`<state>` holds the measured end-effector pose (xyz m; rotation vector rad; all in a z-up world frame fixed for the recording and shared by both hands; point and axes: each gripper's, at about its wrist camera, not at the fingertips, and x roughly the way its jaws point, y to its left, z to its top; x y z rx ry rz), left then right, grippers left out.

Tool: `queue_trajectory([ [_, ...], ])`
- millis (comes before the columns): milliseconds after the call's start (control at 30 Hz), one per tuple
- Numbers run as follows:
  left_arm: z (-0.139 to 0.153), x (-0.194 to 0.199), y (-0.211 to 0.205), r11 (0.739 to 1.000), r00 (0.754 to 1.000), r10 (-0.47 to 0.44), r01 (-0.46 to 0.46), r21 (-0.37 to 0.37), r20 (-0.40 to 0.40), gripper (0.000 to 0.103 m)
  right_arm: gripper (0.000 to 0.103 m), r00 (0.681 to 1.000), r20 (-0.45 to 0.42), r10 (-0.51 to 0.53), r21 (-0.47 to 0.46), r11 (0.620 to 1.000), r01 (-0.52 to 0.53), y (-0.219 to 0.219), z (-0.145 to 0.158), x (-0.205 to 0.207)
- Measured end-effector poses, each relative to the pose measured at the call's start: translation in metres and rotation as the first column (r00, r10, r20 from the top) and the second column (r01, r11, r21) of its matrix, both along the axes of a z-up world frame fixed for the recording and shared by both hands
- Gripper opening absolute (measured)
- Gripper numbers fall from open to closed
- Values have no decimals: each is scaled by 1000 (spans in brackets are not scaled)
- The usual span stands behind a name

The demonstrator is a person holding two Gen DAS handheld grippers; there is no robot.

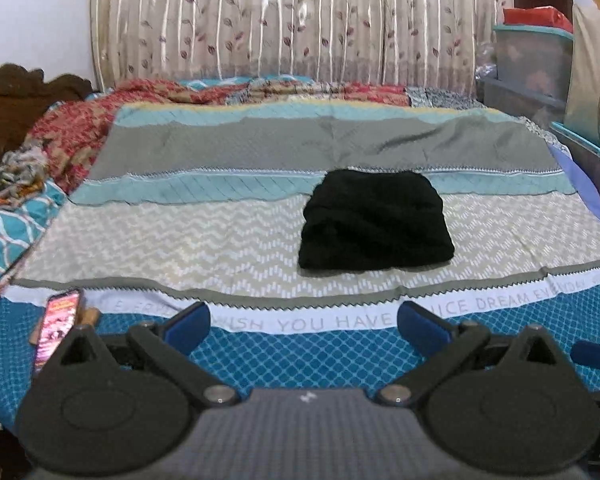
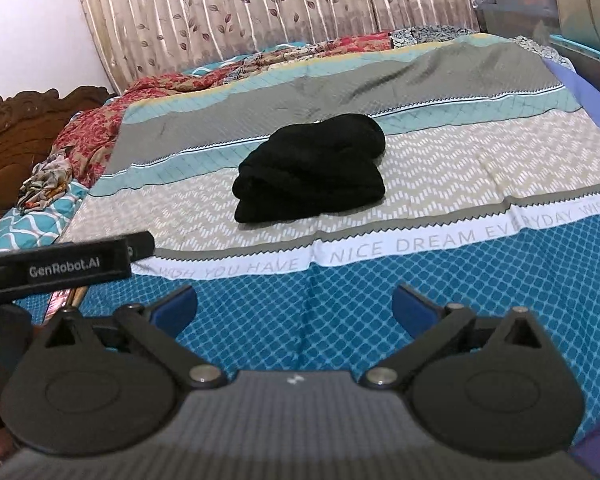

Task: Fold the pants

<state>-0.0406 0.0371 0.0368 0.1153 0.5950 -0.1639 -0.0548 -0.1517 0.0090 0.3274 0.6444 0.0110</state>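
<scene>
The black pants (image 1: 374, 222) lie folded into a thick compact bundle on the beige zigzag band of the bedspread (image 1: 180, 248). They also show in the right wrist view (image 2: 312, 168). My left gripper (image 1: 302, 326) is open and empty, low over the blue front band of the spread, well short of the pants. My right gripper (image 2: 294, 306) is open and empty too, over the same blue band, with the pants ahead and slightly left. The left gripper's body (image 2: 64, 266) shows at the left of the right wrist view.
A phone (image 1: 58, 322) lies on the spread at the front left. Crumpled red patterned bedding (image 1: 76, 128) lies at the left and far side. A carved wooden headboard (image 2: 16, 136) stands at left, curtains (image 1: 284, 20) behind. Storage boxes (image 1: 534, 64) stack at the right.
</scene>
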Motion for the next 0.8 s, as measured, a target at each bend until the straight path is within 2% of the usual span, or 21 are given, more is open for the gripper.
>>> queue_trajectory([
  [133,3,-6,3,1000,999,16,-16,-6,28,103,103,1000,14,-23,1,1000,23,2,3,-6],
  [300,-1,-8,-2,997,997,49,-52,58,52,103,103,998,30,-59,-3,998,59,-1,3,-11],
  [467,-6,-5,-7,995,996,58,-63,83,64,103,103,996,14,-84,12,996,84,-5,-2,-7],
  [600,-13,4,-12,992,998,67,-68,103,19,103,103,992,27,-121,-9,993,121,-6,-3,-6],
  [800,-32,19,-15,990,990,63,-46,130,-129,103,103,991,-22,-130,26,991,130,-15,-14,1],
])
